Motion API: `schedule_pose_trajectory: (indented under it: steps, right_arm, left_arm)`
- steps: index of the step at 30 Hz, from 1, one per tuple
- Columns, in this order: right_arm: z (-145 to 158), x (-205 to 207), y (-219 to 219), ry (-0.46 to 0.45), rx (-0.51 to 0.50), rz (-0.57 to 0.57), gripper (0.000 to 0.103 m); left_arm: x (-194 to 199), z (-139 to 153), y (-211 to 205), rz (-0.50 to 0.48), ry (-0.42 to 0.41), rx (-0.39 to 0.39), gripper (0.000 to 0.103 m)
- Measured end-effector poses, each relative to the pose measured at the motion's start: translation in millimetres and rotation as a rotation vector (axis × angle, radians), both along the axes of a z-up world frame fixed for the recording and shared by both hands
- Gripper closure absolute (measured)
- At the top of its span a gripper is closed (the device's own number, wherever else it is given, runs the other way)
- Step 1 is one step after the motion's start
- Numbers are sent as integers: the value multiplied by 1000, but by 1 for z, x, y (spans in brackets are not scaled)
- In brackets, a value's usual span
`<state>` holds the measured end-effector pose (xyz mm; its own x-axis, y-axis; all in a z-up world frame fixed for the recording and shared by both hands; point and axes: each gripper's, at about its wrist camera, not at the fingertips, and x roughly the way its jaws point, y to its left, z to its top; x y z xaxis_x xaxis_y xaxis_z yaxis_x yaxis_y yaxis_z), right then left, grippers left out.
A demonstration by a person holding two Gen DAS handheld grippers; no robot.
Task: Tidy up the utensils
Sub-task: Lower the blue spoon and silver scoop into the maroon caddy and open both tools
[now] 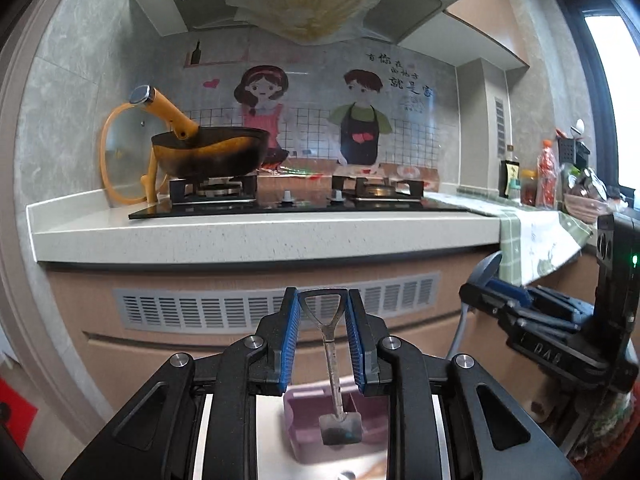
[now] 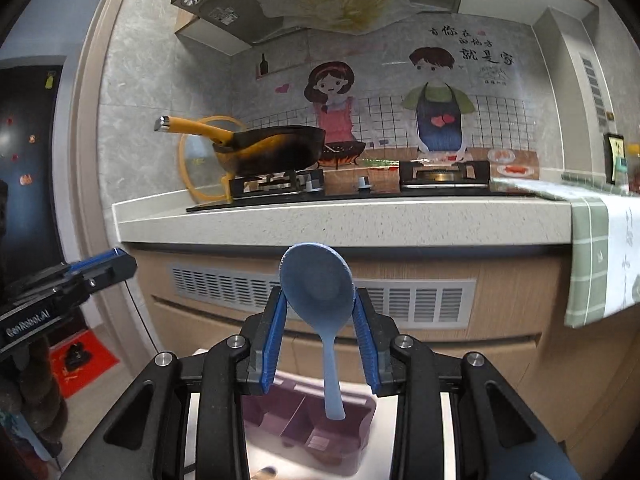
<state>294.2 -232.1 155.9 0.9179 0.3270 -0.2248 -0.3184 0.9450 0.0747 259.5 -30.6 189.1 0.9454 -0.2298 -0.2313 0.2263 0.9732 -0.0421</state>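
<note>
My left gripper [image 1: 322, 298] is shut on the triangular loop end of a metal scraper [image 1: 331, 360], whose flat head hangs down over a pink compartment holder [image 1: 300, 416]. The right gripper [image 2: 320, 294] is shut on the bowl of a blue plastic spoon [image 2: 316, 280]. The spoon's handle points down toward the same pink holder [image 2: 356, 424]. In the left wrist view the right gripper [image 1: 494, 292] with the blue spoon [image 1: 486, 270] is at the right. In the right wrist view the left gripper [image 2: 114, 266] shows at the left edge. Both grippers are level with the cabinet front.
Ahead is a pale countertop [image 1: 264, 236] with a black gas hob [image 1: 296, 204], a wok with a yellow handle [image 1: 208, 152] and a glass lid [image 1: 120, 160]. A green cloth [image 2: 596, 260] hangs over the counter edge. Bottles and a basket [image 1: 580, 196] stand far right.
</note>
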Motion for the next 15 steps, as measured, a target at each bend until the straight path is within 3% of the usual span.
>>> schedule_pose_trajectory:
  steps: [7, 15]
  right_arm:
    - [-42, 37, 8, 87, 9, -2, 72]
    - [-99, 65, 13, 203, -12, -11, 72]
  left_arm:
    - [56, -41, 5, -12, 63, -76, 79]
    - [104, -107, 4, -40, 228, -131, 79]
